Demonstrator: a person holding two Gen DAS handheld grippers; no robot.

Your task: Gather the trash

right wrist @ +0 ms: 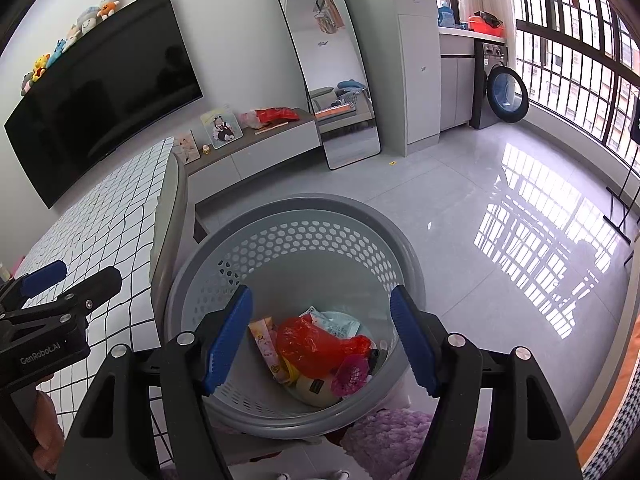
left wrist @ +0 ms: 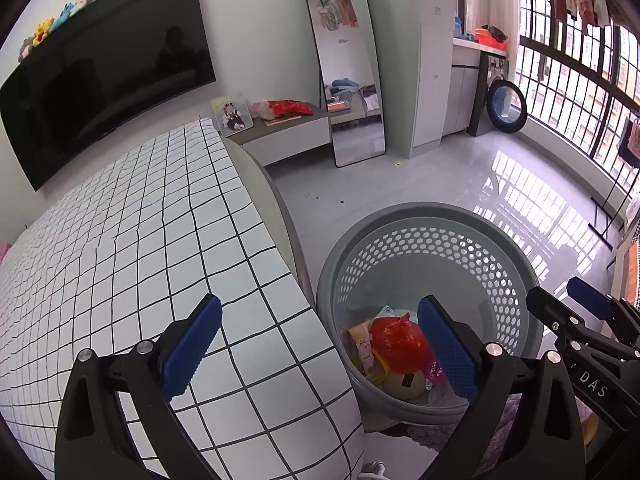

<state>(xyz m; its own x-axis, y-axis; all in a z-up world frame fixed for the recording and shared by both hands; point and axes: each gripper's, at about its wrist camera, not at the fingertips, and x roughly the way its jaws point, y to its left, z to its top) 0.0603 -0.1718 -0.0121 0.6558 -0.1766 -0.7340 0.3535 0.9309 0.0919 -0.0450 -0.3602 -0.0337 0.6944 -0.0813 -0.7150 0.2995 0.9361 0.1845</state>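
Right claw [right wrist: 322, 336] open, grid-checked table [right wrist: 108, 240], glossy floor [right wrist: 460, 208]

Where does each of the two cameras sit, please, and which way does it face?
Left wrist: on the left tool, angled down over the checked table edge and the basket; the right tool shows at right.
Right wrist: on the right tool, angled down into the basket; the left tool shows at left.
Shared: basket, red bag, television, mirror.

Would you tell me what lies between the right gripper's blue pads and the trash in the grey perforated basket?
Nothing: the open right gripper hangs above the grey perforated basket, with only air down to the red plastic bag, seen in the right wrist view.
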